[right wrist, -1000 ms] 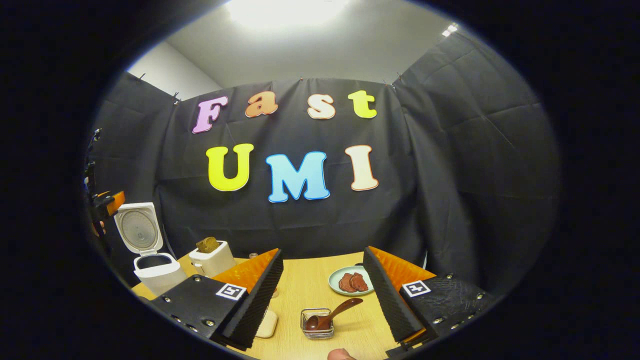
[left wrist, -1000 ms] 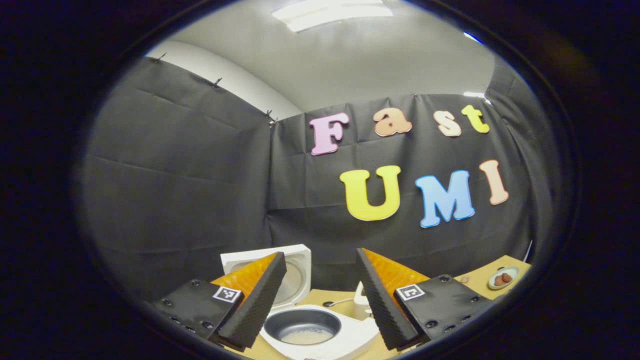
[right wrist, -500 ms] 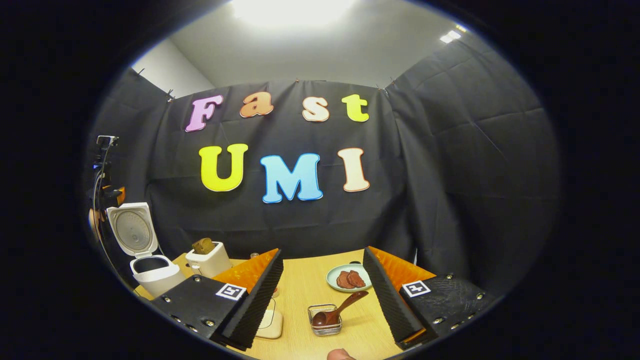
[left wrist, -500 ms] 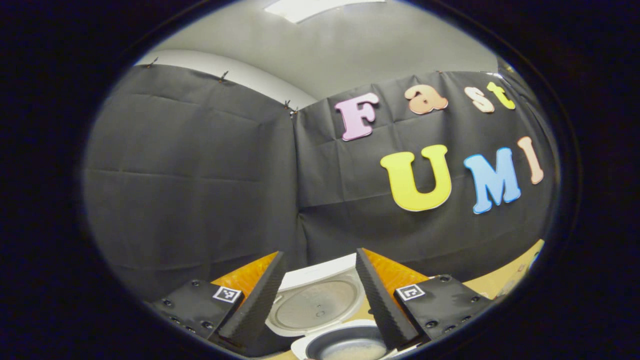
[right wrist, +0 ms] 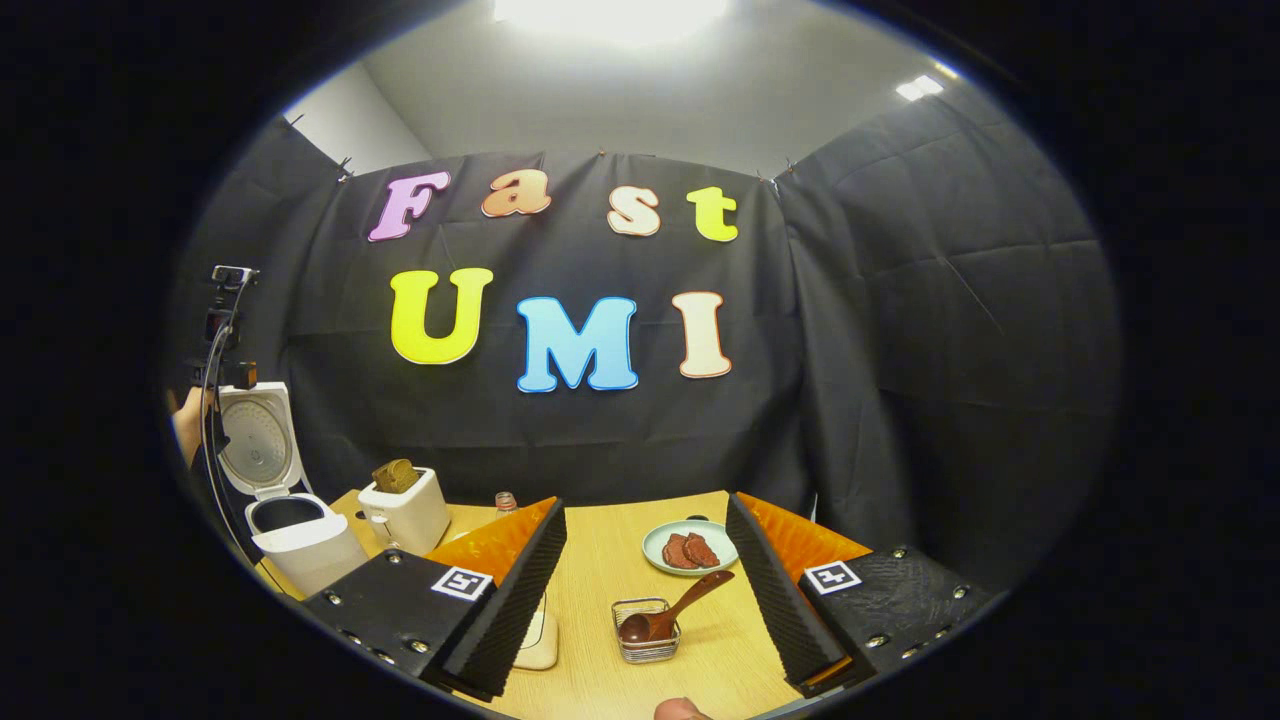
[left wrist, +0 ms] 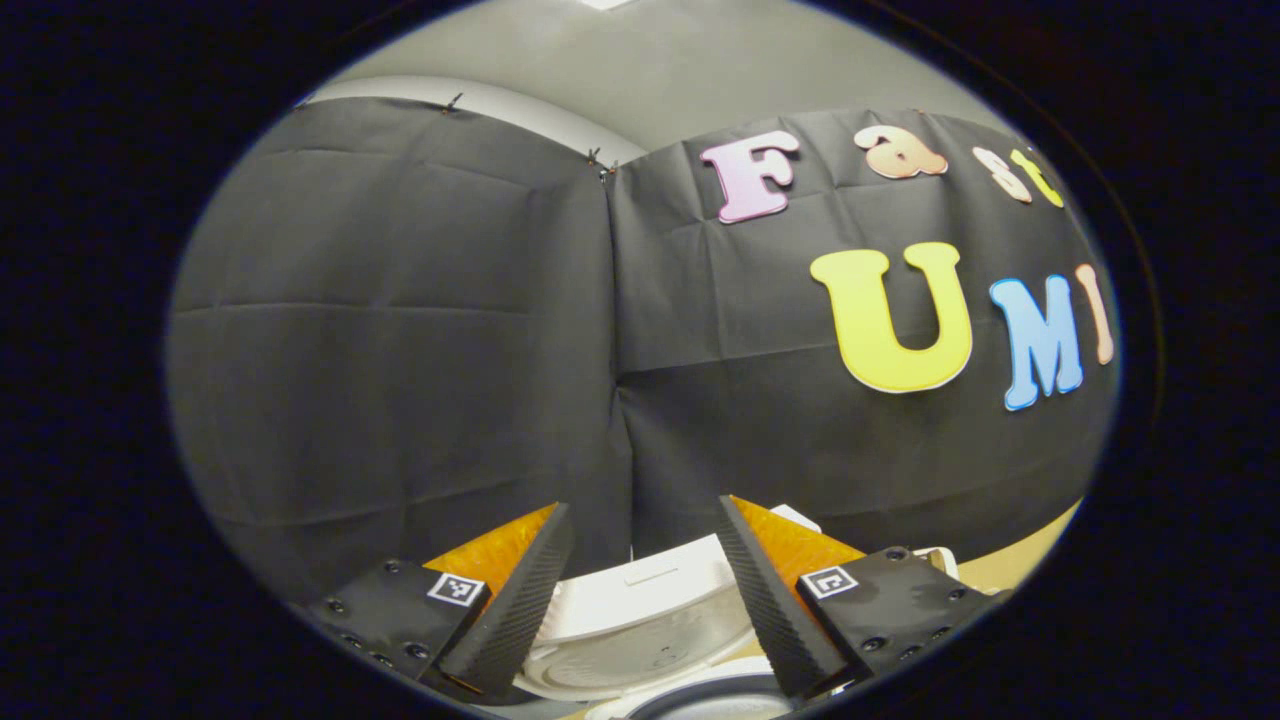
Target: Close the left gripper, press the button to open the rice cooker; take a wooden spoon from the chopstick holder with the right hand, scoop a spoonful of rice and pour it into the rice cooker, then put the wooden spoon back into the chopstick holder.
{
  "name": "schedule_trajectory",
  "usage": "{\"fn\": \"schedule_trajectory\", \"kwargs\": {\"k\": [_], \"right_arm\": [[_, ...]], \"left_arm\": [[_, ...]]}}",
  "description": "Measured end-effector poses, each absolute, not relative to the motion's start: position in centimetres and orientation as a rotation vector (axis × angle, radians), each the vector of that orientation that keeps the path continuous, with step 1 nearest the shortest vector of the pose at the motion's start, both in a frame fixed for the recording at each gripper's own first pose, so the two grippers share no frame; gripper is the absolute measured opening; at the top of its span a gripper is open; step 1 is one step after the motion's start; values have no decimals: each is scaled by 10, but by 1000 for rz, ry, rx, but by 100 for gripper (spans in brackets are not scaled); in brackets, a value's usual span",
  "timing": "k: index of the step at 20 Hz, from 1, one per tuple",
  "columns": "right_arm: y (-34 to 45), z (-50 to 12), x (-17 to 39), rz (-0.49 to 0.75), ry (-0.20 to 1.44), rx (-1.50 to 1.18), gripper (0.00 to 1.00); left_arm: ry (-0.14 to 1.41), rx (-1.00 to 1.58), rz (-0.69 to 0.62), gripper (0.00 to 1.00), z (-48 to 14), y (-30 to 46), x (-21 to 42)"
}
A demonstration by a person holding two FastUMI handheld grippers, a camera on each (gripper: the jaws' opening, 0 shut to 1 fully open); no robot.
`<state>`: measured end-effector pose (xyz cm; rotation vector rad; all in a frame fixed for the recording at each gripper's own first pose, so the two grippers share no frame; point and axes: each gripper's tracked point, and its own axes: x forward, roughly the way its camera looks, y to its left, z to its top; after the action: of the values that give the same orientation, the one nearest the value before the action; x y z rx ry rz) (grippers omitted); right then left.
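A: Status of the cooker (right wrist: pixel 295 520)?
B: At the table's (right wrist: pixel 610 560) left end, lid up. The spoon (right wrist: pixel 665 615) rests in its holder (right wrist: pixel 645 645). Judged: button done.

A: Grippers?
B: Left gripper (left wrist: pixel 635 590) and right gripper (right wrist: pixel 645 590) both spread, empty. Whether rice was poured, I cannot tell.

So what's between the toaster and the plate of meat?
In the right gripper view, a small bottle stands between the toaster and the plate; otherwise bare table.
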<state>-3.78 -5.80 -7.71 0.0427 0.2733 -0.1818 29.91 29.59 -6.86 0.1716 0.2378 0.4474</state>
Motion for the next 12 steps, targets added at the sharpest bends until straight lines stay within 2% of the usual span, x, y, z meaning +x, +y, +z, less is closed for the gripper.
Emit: {"fn": "schedule_trajectory", "kwargs": {"k": [4, 12], "right_arm": [[-55, -77, -39, -174, 278, 26, 98], [-72, -79, -44, -140, 279, 68, 98]], "left_arm": [[273, 134, 473, 99, -87, 306, 312], [330, 90, 470, 100, -90, 278, 283]]}}
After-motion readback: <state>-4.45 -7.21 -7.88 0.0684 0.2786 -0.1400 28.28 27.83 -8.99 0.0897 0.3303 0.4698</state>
